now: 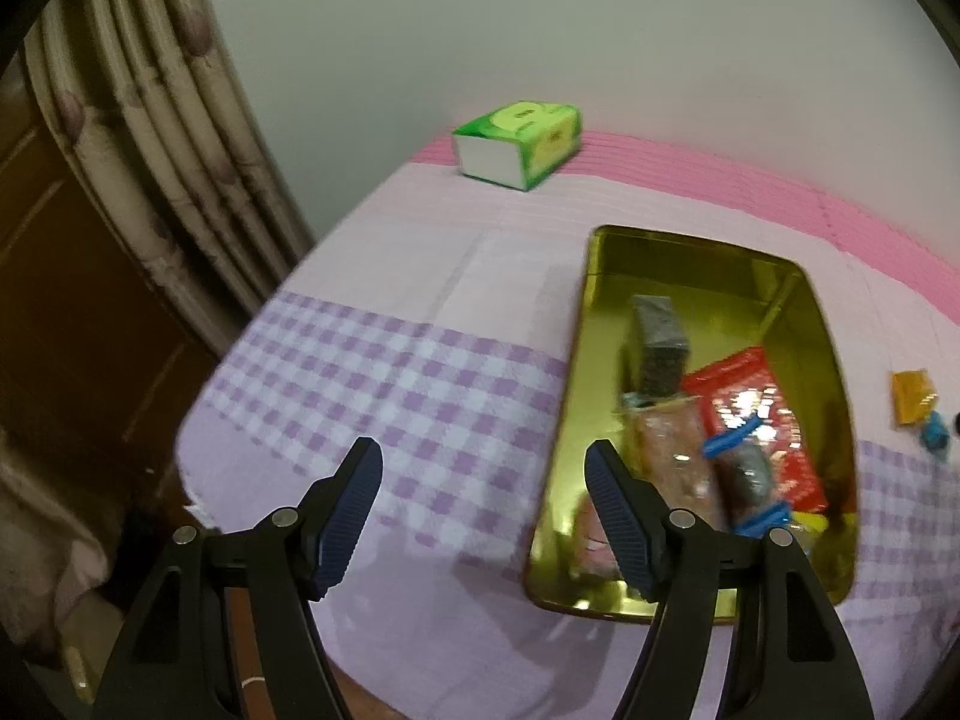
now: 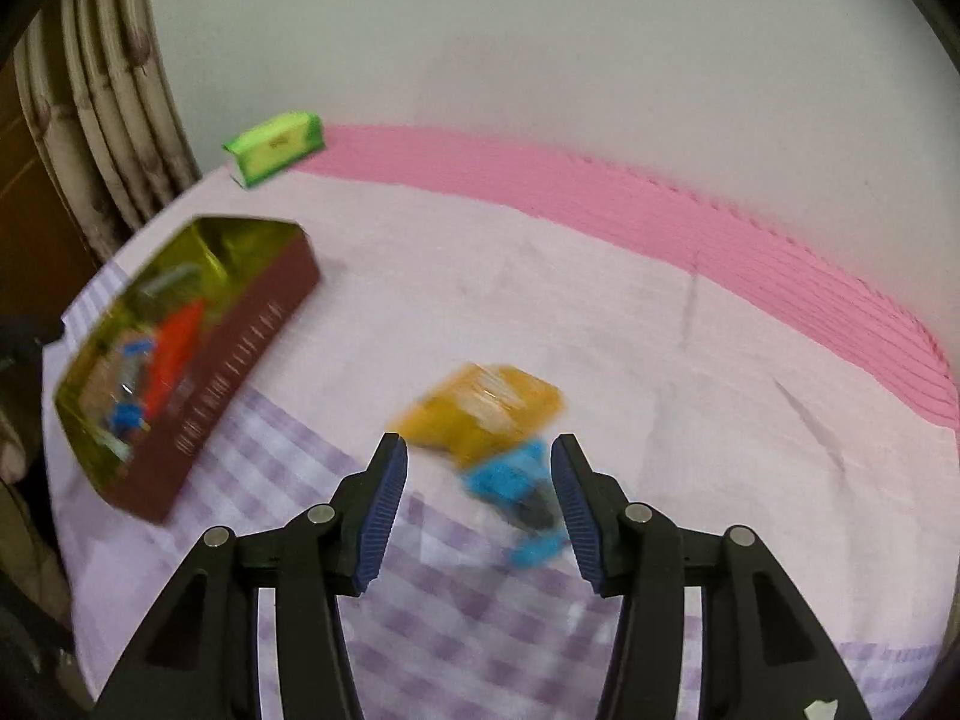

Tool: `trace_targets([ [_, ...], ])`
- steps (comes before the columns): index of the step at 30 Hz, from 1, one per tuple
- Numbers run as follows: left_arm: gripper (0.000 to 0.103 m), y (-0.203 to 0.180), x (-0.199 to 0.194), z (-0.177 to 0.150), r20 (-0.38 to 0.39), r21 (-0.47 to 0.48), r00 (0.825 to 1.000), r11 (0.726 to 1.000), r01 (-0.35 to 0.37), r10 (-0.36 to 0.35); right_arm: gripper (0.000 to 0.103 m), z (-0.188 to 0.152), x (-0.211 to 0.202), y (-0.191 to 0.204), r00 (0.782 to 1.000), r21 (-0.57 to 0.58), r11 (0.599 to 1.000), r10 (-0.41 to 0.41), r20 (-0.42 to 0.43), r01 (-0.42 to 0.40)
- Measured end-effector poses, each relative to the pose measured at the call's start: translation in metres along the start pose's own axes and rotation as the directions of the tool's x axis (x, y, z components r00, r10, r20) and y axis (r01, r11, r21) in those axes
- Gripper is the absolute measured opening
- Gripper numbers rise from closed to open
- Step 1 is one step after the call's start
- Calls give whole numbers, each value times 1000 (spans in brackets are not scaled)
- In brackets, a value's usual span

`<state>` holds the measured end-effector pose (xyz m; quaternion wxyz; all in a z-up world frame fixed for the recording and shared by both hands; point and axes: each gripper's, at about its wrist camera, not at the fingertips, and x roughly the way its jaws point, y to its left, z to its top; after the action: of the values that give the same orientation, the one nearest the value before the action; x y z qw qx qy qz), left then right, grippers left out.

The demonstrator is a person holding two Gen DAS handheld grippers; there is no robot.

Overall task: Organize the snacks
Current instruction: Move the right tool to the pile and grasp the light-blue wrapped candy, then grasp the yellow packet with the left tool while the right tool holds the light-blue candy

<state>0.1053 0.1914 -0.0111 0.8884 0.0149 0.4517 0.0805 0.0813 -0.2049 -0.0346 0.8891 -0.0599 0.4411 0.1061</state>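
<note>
A gold tin [image 1: 690, 264] with a brown outer wall [image 2: 240, 372] lies open on the purple checked cloth [image 1: 390, 384]. Inside it are a red pack [image 1: 756, 414], a dark pack [image 1: 660, 336] and clear bags closed with blue clips [image 1: 732, 438]. My left gripper [image 1: 483, 450] hovers open over the cloth, its right finger at the tin's near left rim, nothing between its pads. A yellow snack bag [image 2: 486, 408] with a blue clip [image 2: 510, 480] lies on the cloth right of the tin, blurred. My right gripper [image 2: 479, 441] stands open just above it, pads clear of it.
A green tissue pack [image 1: 522, 144] sits at the far left corner by the wall. Pink matting [image 2: 660, 198] runs along the back edge. A curtain [image 1: 150, 150] and dark wooden furniture [image 1: 72, 312] stand left of the table's edge.
</note>
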Motion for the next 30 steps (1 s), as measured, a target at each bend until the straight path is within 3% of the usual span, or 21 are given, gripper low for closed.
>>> trace_targets([
  [6,71,-12,-4,-1,-11,31,993,992,119,-119,48,-12,13,-23,998,-41,998,44,-39,-46],
  [14,71,-52,-15,-5,-26,153,986,974,166,-164,47,-14,36,-29,986,-123,982,127,-105,-140],
  [18,71,-81,-18,2,-31,201,982,961,190,-187,34,-21,40,-34,983,-106,981,151,-100,-162],
  [20,71,-98,-19,7,-34,220,979,954,205,-203,27,-27,41,-35,986,-93,984,143,-86,-151],
  [23,71,-132,-21,13,-28,263,976,941,214,-215,26,-34,36,-41,991,-42,991,124,-50,-126],
  [30,71,-208,-20,22,-37,314,951,900,302,-306,26,-50,26,-77,999,190,981,-41,15,37],
])
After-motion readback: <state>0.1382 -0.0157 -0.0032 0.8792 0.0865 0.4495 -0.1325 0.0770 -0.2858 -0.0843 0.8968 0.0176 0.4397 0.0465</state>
